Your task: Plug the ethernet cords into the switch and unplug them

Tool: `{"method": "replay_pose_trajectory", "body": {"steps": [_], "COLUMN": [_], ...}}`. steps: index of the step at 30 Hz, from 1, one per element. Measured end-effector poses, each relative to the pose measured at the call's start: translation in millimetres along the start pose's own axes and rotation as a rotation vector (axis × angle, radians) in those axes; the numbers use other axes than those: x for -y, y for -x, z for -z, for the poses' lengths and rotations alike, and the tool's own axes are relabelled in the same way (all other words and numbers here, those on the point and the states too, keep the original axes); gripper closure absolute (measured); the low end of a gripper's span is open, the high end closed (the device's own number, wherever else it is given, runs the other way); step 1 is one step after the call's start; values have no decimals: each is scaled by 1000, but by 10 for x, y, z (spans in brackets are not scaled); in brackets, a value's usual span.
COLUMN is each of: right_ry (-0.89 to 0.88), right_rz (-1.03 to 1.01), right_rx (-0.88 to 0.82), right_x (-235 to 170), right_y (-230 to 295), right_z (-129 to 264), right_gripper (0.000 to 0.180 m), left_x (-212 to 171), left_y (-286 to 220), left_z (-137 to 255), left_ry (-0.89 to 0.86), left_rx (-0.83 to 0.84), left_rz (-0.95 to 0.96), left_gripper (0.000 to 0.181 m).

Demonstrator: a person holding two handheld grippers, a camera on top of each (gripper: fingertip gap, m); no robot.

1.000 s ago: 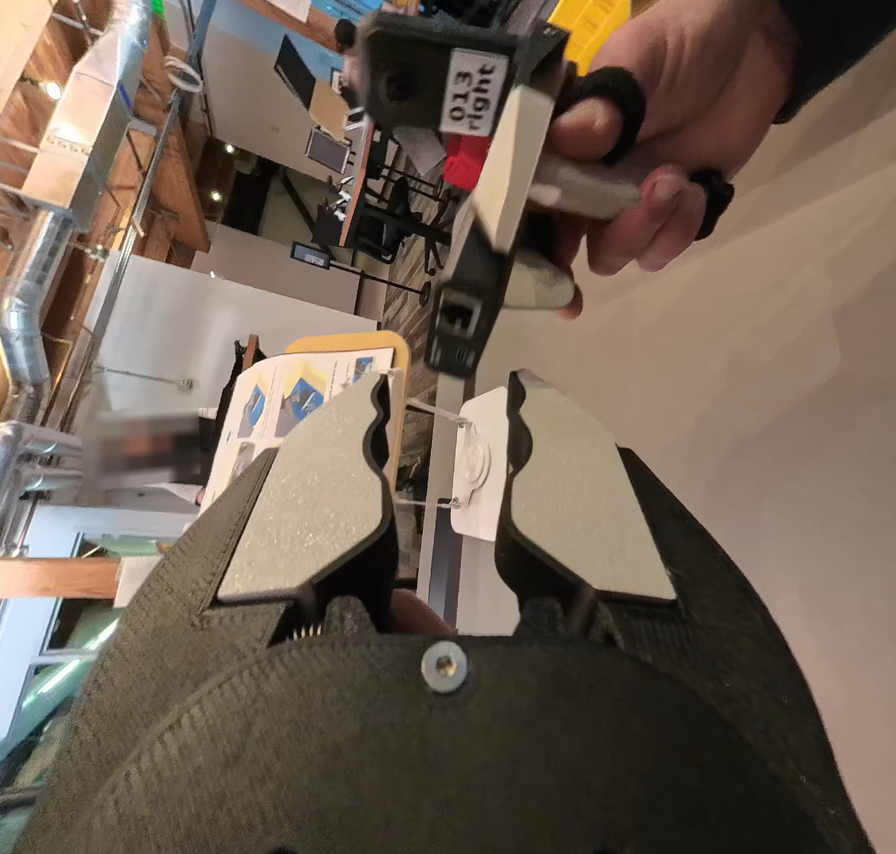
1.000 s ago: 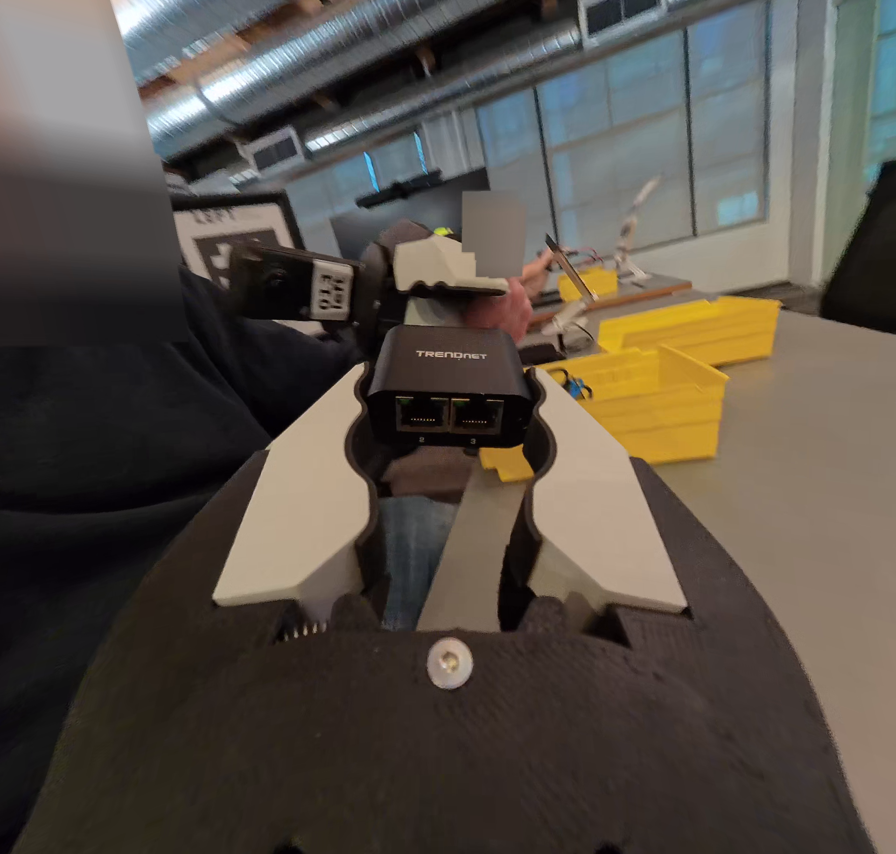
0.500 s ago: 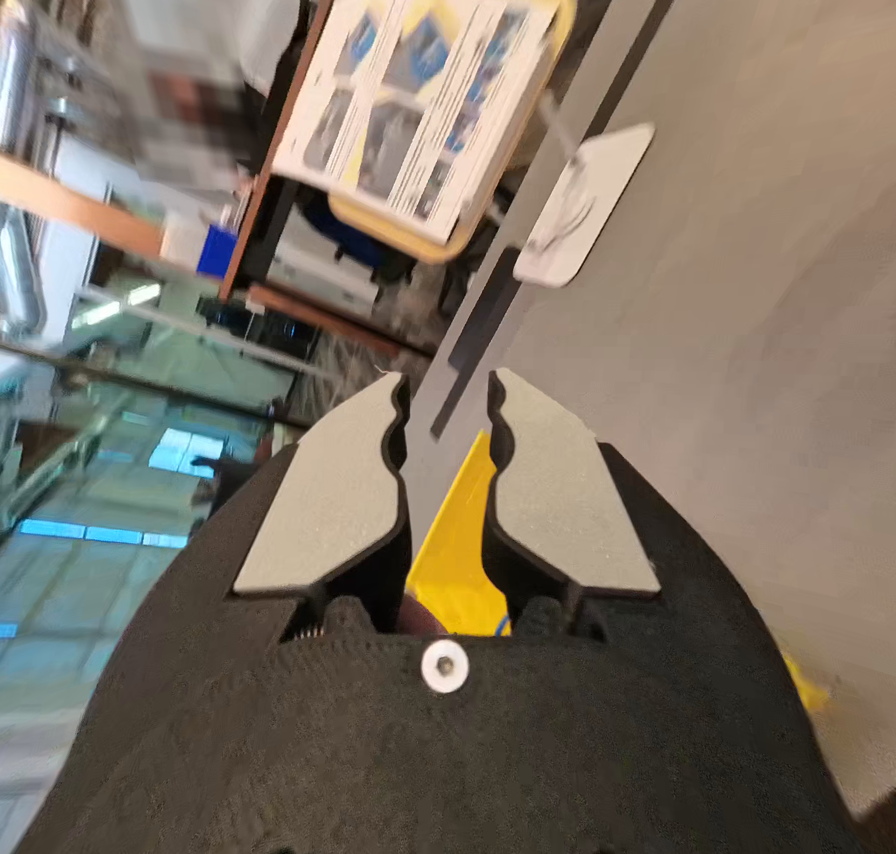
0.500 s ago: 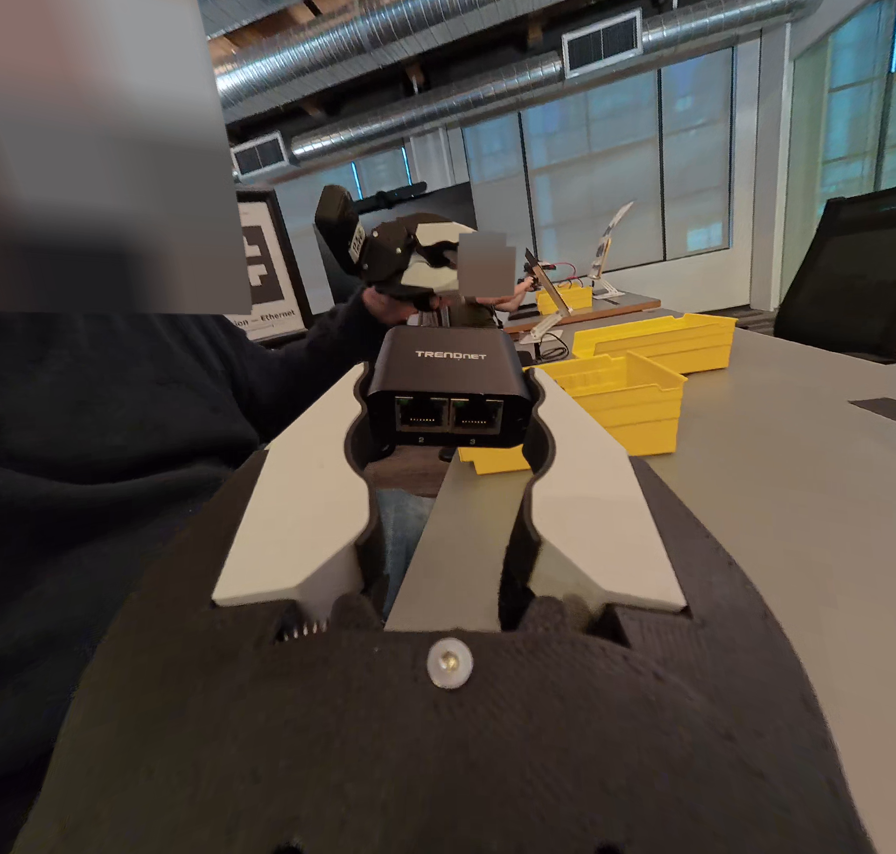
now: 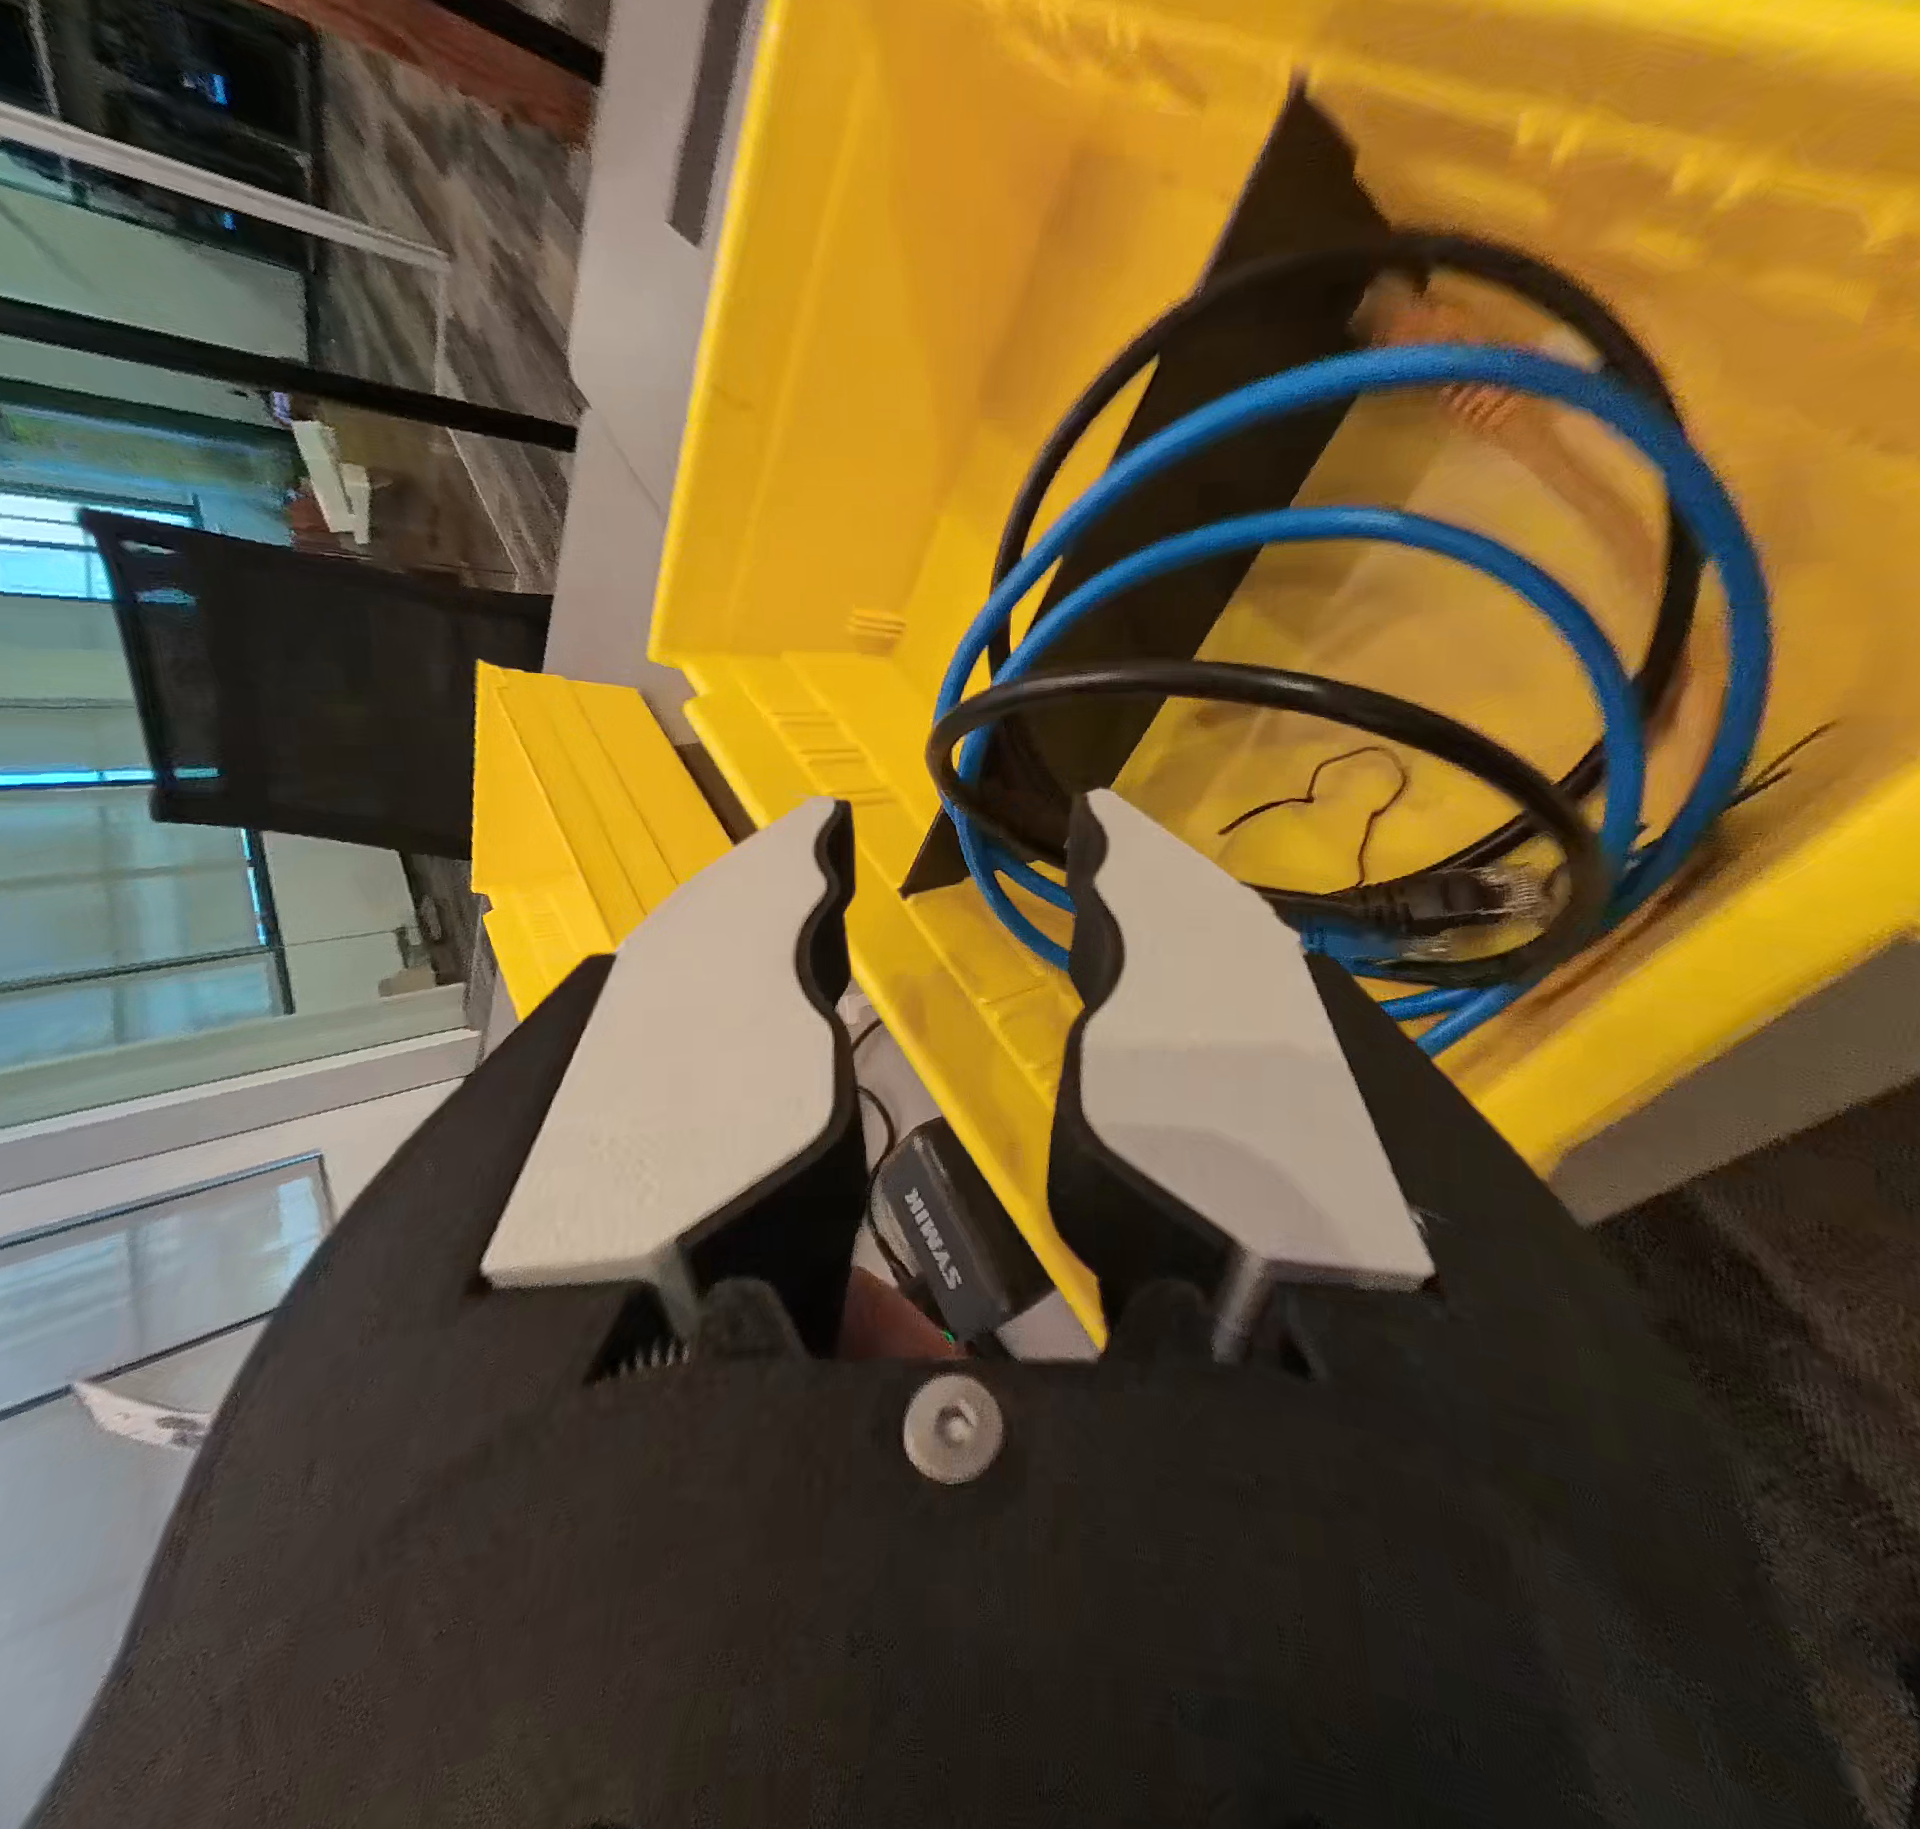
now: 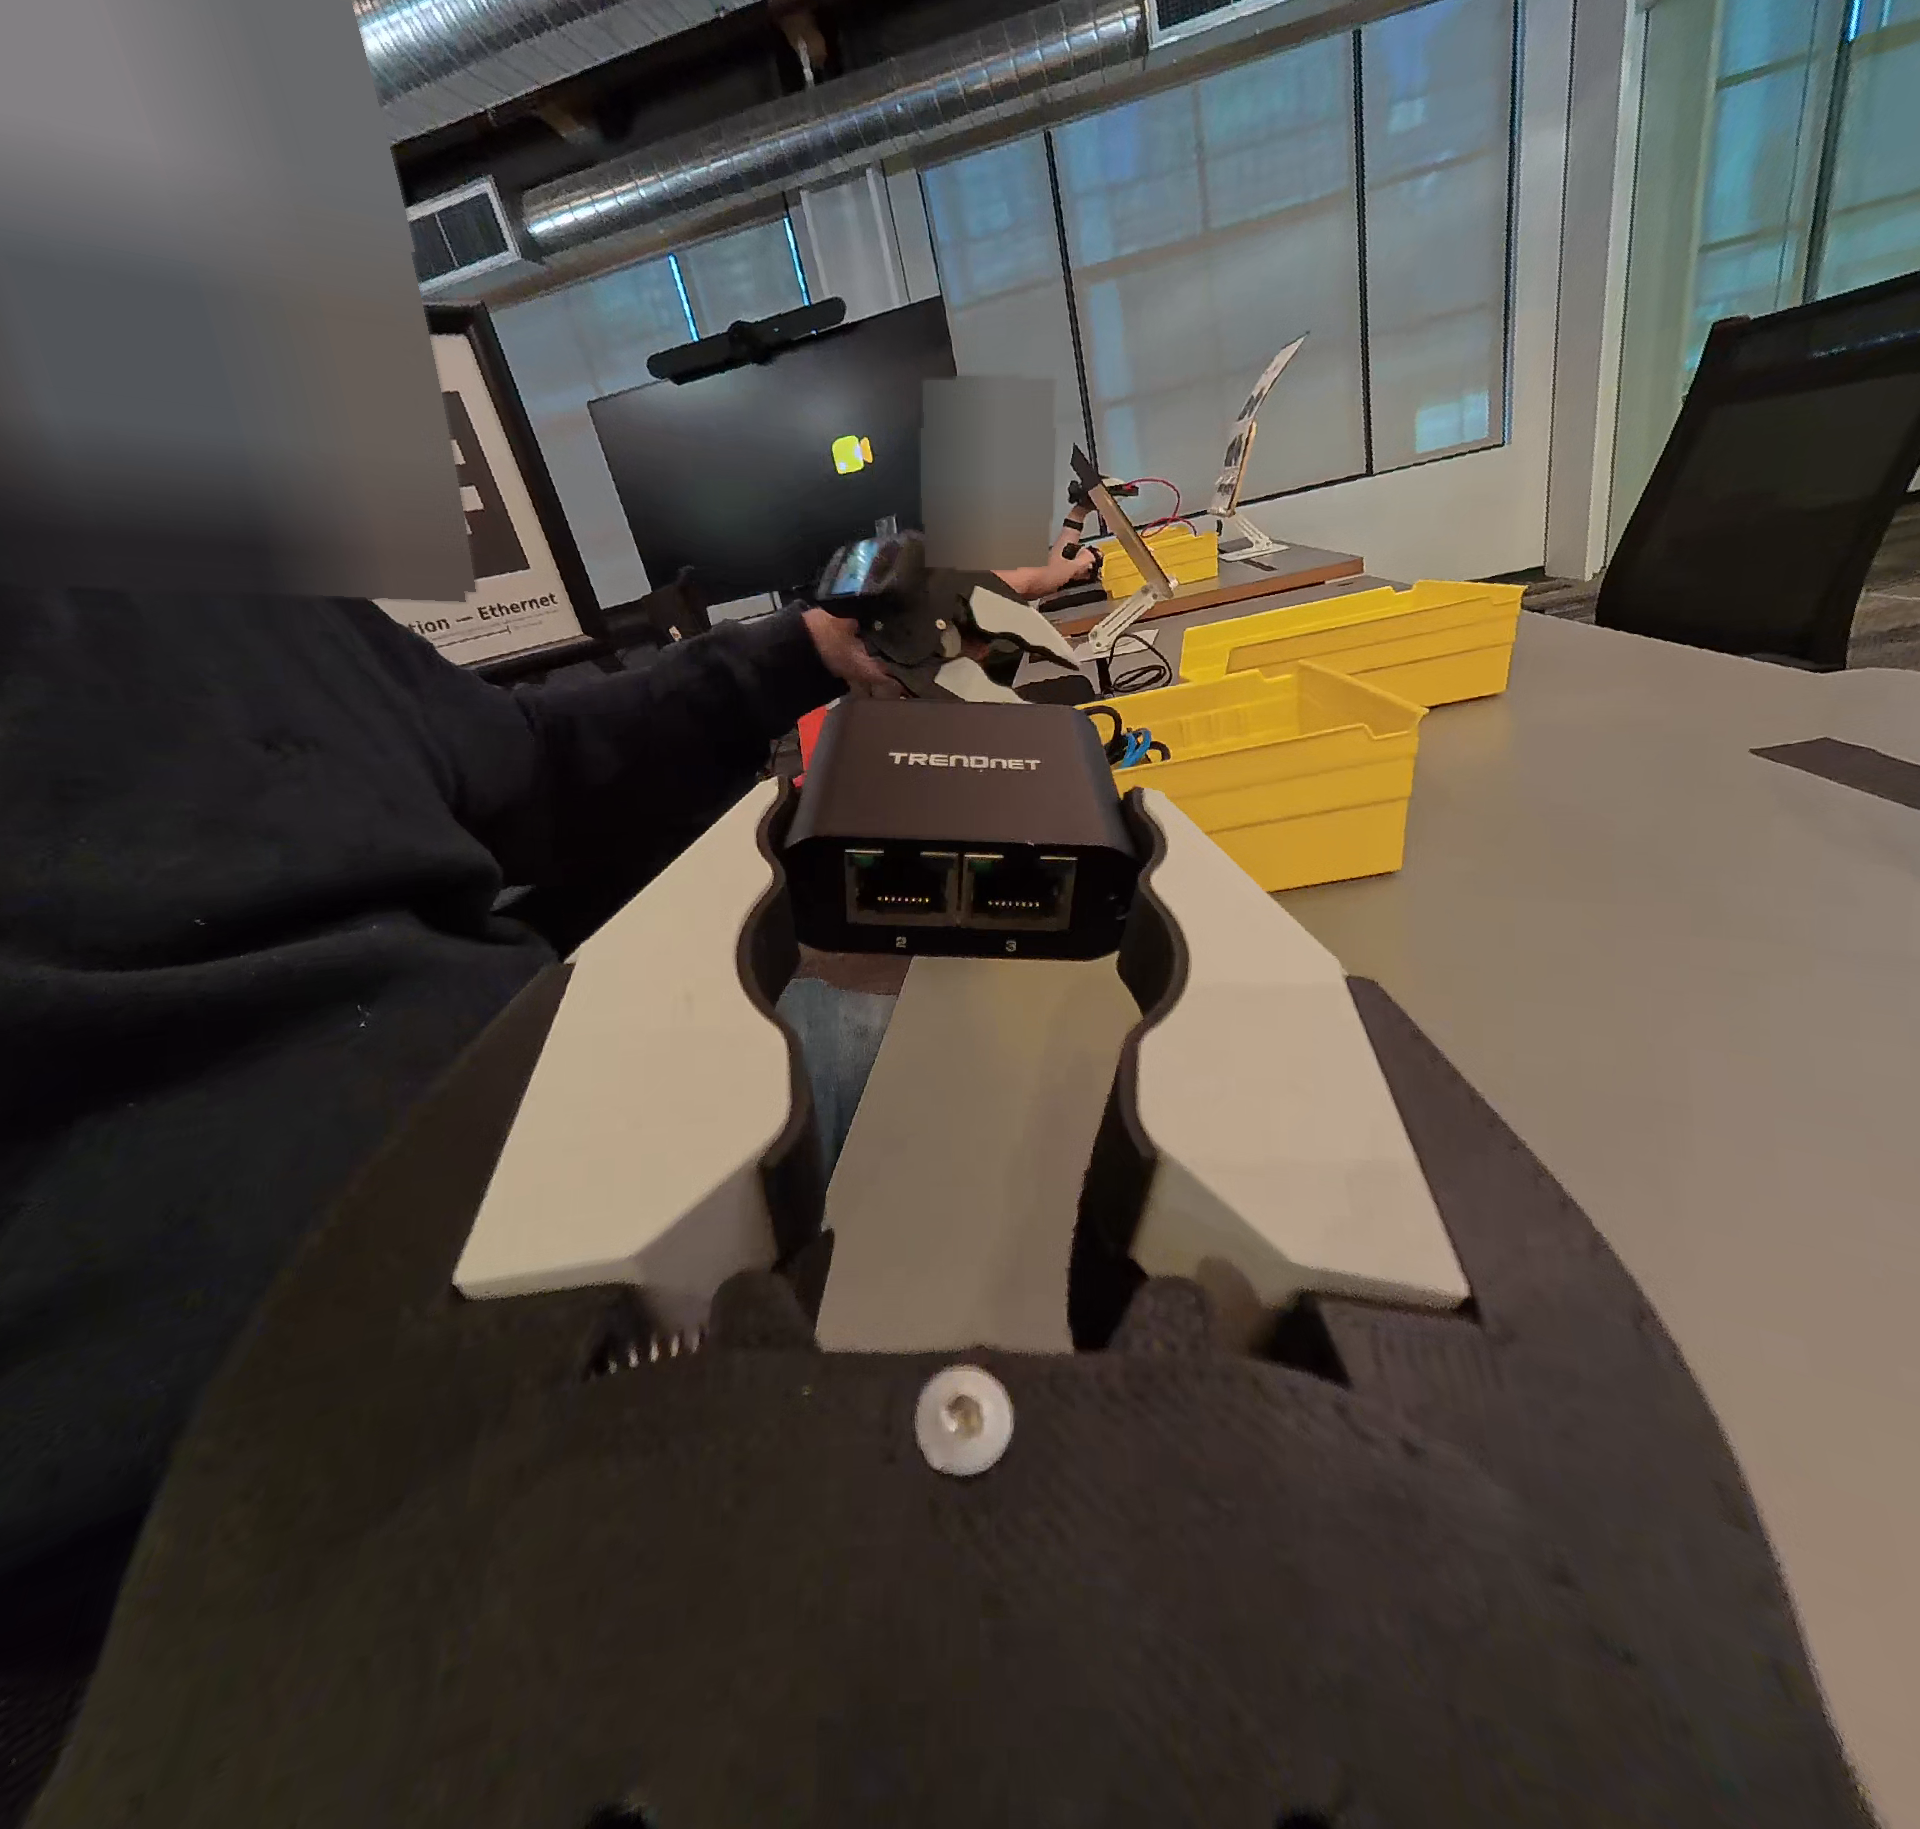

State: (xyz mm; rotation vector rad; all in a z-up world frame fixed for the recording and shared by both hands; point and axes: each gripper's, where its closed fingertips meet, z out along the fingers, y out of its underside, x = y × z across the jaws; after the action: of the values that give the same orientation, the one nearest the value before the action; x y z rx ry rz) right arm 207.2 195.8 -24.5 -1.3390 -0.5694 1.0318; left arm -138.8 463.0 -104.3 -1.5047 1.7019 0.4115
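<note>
Swung over the yellow bin, left hand-held gripper gapes empty; right hand-held gripper clamps switch.

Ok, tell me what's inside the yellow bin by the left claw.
In the bin: a coiled blue cord, a black cord looped through it, and a black divider. Both plugs lie near the front wall. The floor beneath the coils is partly hidden.

Black printed claws with pale grey fingers

Each claw, left claw and right claw, had a coarse black body, wavy-edged grey fingers, and a silver screw near the camera; the person wore a dark sleeve.
</note>
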Motion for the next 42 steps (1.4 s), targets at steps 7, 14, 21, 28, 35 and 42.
{"method": "replay_pose_trajectory", "body": {"steps": [7, 14, 21, 28, 35, 42], "right_ry": [8, 9, 5, -5, -24, -32], "right_rz": [-17, -28, -33, -32, -34, -29], "right_rx": [-19, -32, -18, -29, -40, -38], "right_x": [-75, -99, -129, -124, -116, -100], "right_y": [-49, -107, -94, -94, -132, -121], "right_z": [31, 84, 25, 123, 199, 193], "right_gripper": [121, 121, 121, 121, 121, 121], "left_x": [-11, 251, 117, 58, 111, 168], "left_y": [71, 321, -14, -105, 19, 213], "left_z": [-330, -150, -558, -649, -526, -214], "left_ry": [-42, -129, 192, 318, 293, 217], "left_rx": [-73, -226, -495, -587, -497, -416], "left_rz": [-24, 51, -123, -190, -211, -180], "left_gripper": [142, 155, 131, 162, 170, 174]}}
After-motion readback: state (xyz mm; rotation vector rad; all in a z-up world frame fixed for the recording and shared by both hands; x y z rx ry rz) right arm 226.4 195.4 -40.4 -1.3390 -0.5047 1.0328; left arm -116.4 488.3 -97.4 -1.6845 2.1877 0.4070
